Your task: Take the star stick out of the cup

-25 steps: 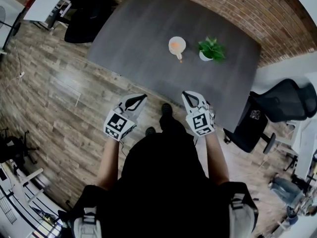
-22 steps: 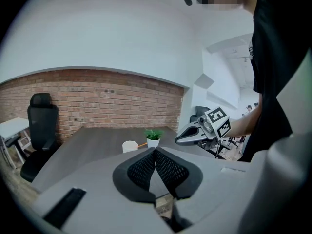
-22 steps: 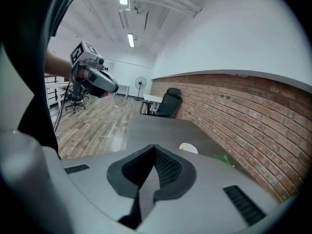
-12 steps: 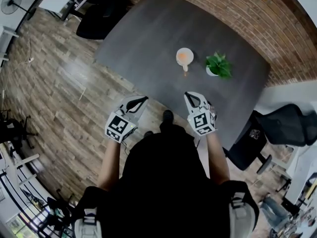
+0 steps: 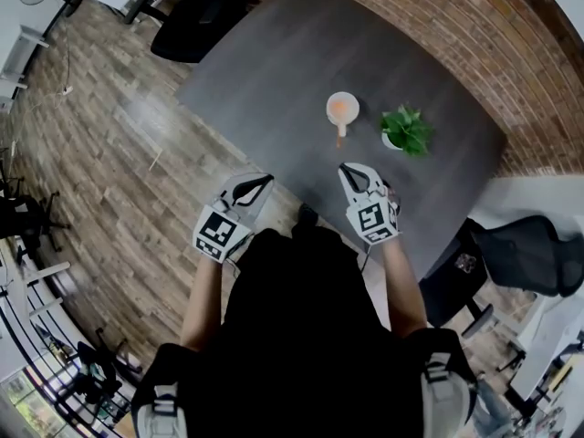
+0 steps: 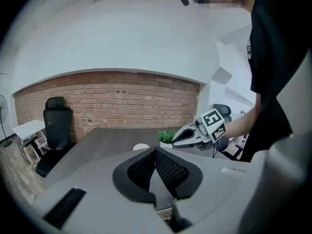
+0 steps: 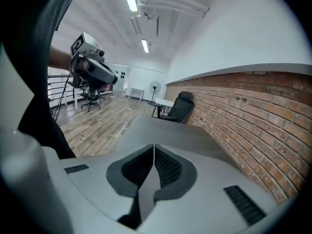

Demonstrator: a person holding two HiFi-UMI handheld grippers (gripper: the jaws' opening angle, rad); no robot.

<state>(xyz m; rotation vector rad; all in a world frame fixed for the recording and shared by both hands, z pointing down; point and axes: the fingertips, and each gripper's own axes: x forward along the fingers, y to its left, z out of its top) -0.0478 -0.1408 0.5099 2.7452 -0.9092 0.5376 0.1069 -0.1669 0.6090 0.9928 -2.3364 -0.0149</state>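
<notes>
The person's dark torso fills the bottom of the head view, and both grippers are held out ahead of it at mid-frame. The left gripper (image 5: 263, 181) hangs over the wooden floor (image 5: 119, 153) just short of the table's near edge, its jaws pressed together on nothing. The right gripper (image 5: 346, 169) now reaches over the dark table (image 5: 274, 62). Its jaws have just been opening from pressed together to a thin slit, with nothing between them. Compared with a second ago, the whole table has slid down and closer in the frame. The gap between the right gripper's tips and the cup (image 5: 352, 101) has narrowed, though the two are clearly apart. The white cup stands upright just above centre. The star stick (image 5: 340, 133) is in it, orange showing inside the rim and the stick leaning out over the near side toward the right gripper. A small potted plant (image 5: 406, 130) sits just to the cup's right, with the brick wall (image 5: 474, 35) beyond. I judge this to be the approach. The right gripper looks to be readying to take the stick, but it must open wider and close the last stretch.
</notes>
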